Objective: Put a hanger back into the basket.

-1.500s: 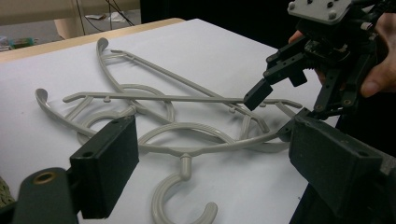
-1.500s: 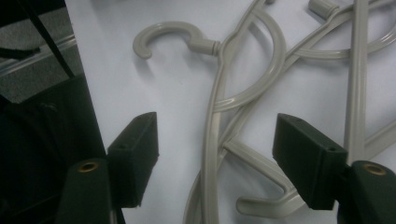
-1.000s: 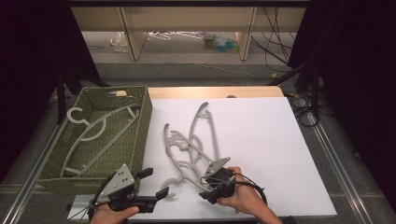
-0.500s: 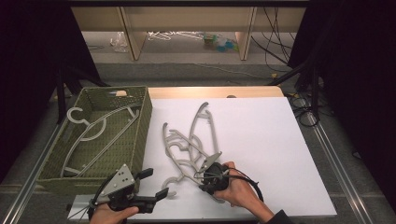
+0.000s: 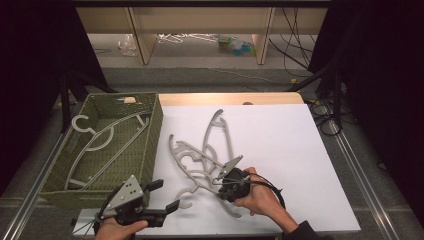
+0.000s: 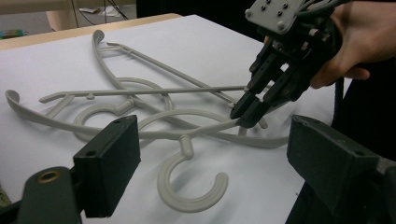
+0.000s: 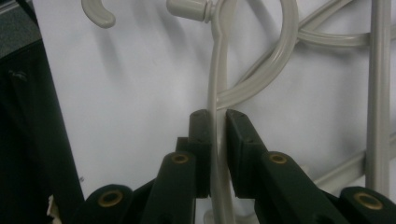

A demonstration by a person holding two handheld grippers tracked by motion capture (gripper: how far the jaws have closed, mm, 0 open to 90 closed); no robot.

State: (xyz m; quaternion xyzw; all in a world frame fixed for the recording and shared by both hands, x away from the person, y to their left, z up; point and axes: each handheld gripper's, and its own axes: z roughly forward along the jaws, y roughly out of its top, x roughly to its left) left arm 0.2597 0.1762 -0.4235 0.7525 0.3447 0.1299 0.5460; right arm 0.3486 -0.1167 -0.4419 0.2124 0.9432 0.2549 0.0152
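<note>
Grey plastic hangers (image 5: 200,160) lie tangled low in the centre of the high view, on the white tabletop (image 5: 280,145). Our right tongs (image 5: 218,181) have just been closing and now clench one thin hanger arm (image 7: 217,140), which runs up between the pads in the right gripper view. Our left tongs (image 5: 167,197) hover released at the lower left, holding nothing. A green basket (image 5: 150,145) at the left edge holds another hanger (image 5: 95,145).

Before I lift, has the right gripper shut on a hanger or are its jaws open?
Shut on it. The right gripper has just been closing, and its jaws clamp the hanger arm from both sides.
</note>
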